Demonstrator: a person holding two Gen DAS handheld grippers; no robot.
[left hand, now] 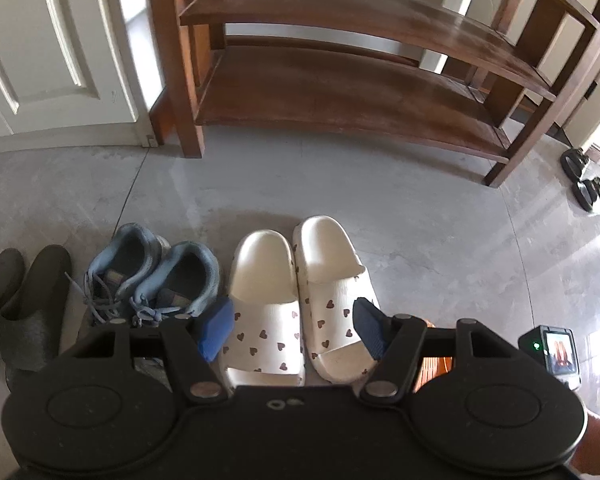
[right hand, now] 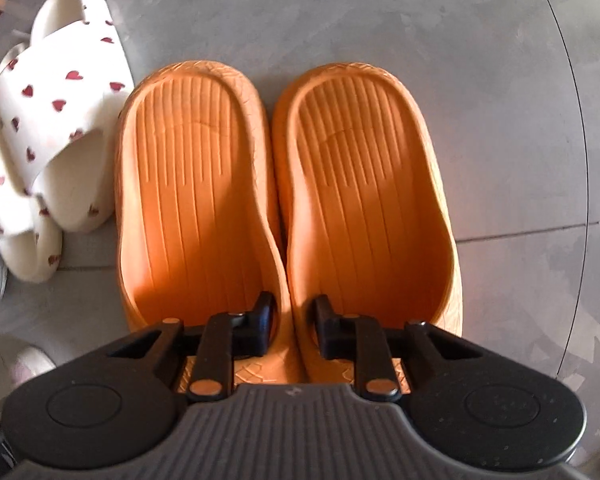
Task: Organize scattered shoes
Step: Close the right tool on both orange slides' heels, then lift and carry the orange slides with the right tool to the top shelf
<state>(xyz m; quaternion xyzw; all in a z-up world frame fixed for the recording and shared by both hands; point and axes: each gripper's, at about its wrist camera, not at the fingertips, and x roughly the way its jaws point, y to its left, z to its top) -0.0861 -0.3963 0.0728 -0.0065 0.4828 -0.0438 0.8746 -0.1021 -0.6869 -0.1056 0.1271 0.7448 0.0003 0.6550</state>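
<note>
A pair of orange slippers point(right hand: 196, 184) stands side by side on the grey floor, toes toward me. My right gripper point(right hand: 292, 312) points down at them. One black finger point(right hand: 264, 312) sits inside each slipper's toe opening, and the two pinch the adjoining inner walls together. A sliver of orange point(left hand: 436, 364) also shows in the left wrist view. A pair of white slippers with dark hearts point(left hand: 268, 276) stands to the left of the orange pair point(right hand: 60, 120). My left gripper point(left hand: 293, 330) hangs above their straps, open, with nothing between its blue pads point(left hand: 216, 330).
Blue sneakers point(left hand: 160, 276) and black slippers point(left hand: 24, 300) stand in a row left of the white pair. A brown wooden shoe rack point(left hand: 340, 92) with bare shelves stands behind them, a white door point(left hand: 52, 48) at its left. Dark sandals point(left hand: 584, 180) lie at the far right.
</note>
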